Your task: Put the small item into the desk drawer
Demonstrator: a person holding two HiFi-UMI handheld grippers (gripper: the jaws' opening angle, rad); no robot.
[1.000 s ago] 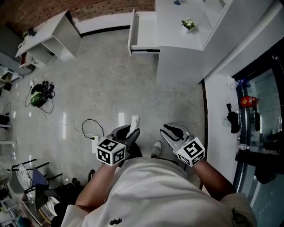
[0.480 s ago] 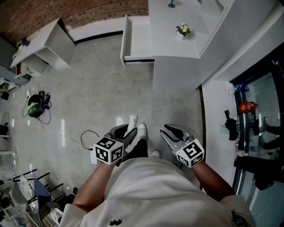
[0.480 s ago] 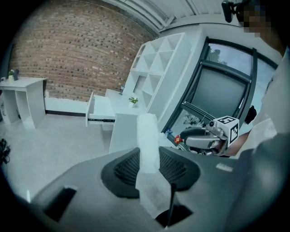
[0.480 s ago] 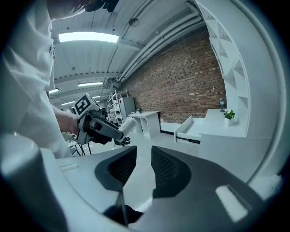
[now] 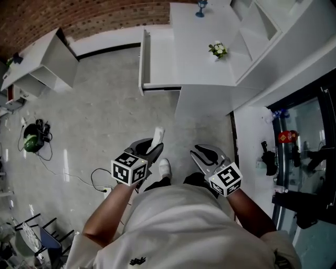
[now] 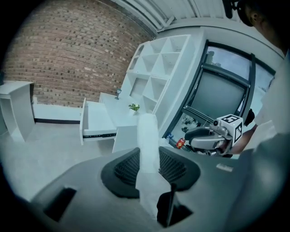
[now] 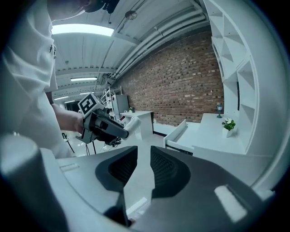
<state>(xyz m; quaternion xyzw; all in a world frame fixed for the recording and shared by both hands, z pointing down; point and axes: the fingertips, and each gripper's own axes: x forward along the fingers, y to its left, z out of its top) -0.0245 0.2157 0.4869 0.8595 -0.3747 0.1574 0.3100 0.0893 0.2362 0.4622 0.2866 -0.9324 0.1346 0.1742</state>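
Room: pale floor runs from our feet up to a brick wall at twelve o'clock.
Desk: the white desk stands at about one o'clock, with a small plant on its top and white shelves beyond it at two o'clock.
Drawer: the drawer juts from the desk's side at twelve o'clock, pulled out, and its bare white inside shows nothing in it.
Left gripper: we hold the left gripper low at eleven o'clock. Its pads are pressed on the small item, a white roll-like piece whose tip sticks out past the jaws towards the drawer.
Right gripper: the right gripper sits at one o'clock beside the left one. Its jaws stand a narrow gap apart, having just closed a little, and nothing lies between them.
Where the item is: in our left grip, well apart from the drawer, with open floor between.
Step in hand: we judge this to be the carry. The item is picked up and not yet brought over the drawer.
Next move: we need to bring the left gripper over the open drawer, lower the item inside its walls and only then part the jaws. The right gripper seems free to push the drawer shut afterwards if that is wanted.
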